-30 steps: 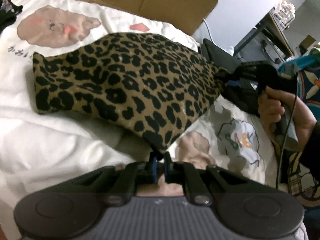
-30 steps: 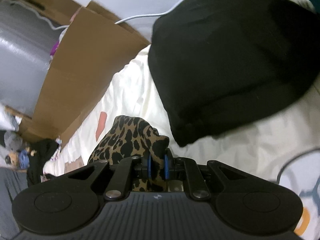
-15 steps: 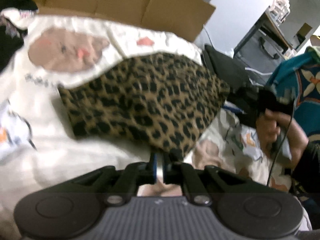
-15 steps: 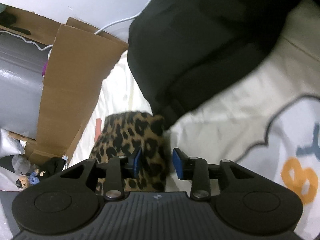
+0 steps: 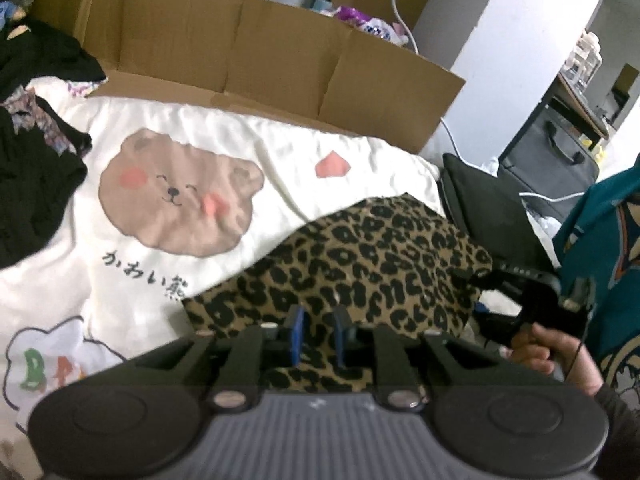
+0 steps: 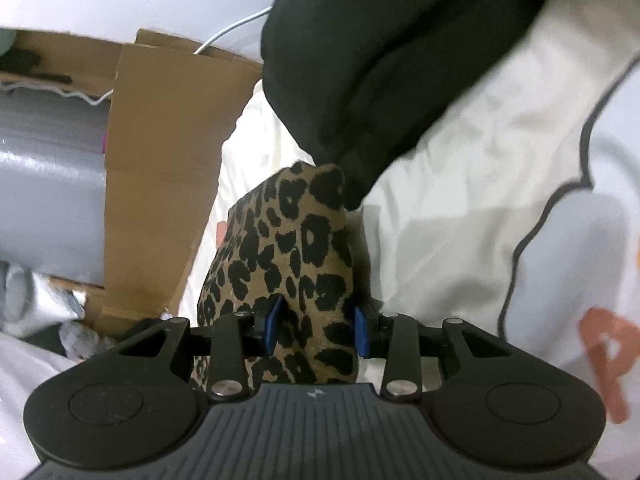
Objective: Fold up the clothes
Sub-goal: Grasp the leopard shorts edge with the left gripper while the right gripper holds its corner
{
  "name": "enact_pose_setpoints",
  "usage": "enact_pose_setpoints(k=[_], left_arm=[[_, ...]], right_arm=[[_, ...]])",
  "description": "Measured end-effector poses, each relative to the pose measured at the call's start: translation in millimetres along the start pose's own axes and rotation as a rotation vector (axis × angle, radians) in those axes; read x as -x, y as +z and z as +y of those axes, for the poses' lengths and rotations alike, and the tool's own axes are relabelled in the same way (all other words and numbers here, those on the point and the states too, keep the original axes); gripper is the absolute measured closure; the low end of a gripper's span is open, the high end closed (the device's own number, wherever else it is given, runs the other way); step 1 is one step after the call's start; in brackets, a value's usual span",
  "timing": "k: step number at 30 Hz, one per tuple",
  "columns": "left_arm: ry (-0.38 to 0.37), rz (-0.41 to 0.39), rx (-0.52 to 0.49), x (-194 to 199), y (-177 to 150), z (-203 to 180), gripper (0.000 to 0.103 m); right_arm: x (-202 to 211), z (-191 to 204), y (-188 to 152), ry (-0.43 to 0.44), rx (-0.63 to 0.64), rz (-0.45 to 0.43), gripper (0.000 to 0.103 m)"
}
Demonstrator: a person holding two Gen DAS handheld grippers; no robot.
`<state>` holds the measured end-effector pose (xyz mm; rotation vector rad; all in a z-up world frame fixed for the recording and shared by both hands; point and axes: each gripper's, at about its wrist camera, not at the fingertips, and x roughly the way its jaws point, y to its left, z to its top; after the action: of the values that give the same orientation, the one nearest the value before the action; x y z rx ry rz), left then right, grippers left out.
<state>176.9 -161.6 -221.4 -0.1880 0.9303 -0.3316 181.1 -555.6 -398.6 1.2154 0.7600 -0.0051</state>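
Left hand-held gripper: jaws narrow and opening, leopard-print garment seen through the gap, pads not pressing it. Right hand-held gripper: jaws moderately apart, garment's end lying between them, no pinch visible. Garment lies folded on the white bear-print blanket on the bed. Black clothing touches its far end. Cardboard beyond the blanket.

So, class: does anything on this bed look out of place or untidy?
Yes. A black garment lies crumpled at the blanket's edge, unfolded. The leopard cloth lies bunched at one corner, not flat.
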Motion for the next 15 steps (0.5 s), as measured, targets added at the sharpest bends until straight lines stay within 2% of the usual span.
enact_pose_setpoints(k=[7, 11, 14, 15], left_arm=[[0.024, 0.004, -0.005, 25.9, 17.0, -5.8, 0.082], [0.037, -0.036, -0.062, 48.9, 36.0, -14.1, 0.072], [0.038, -0.059, -0.076, 63.5, 48.5, -17.7, 0.071], [0.031, -0.059, -0.086, 65.2, 52.9, -19.0, 0.066]], right_arm=[[-3.4, -14.5, -5.7, 0.061, -0.116, 0.006, 0.064], [-2.5, -11.5, -9.5, 0.088, -0.135, 0.002, 0.089], [1.3, -3.0, -12.1, 0.093, -0.112, -0.009, 0.094], [3.5, -0.6, -12.5, 0.095, -0.109, -0.013, 0.094]])
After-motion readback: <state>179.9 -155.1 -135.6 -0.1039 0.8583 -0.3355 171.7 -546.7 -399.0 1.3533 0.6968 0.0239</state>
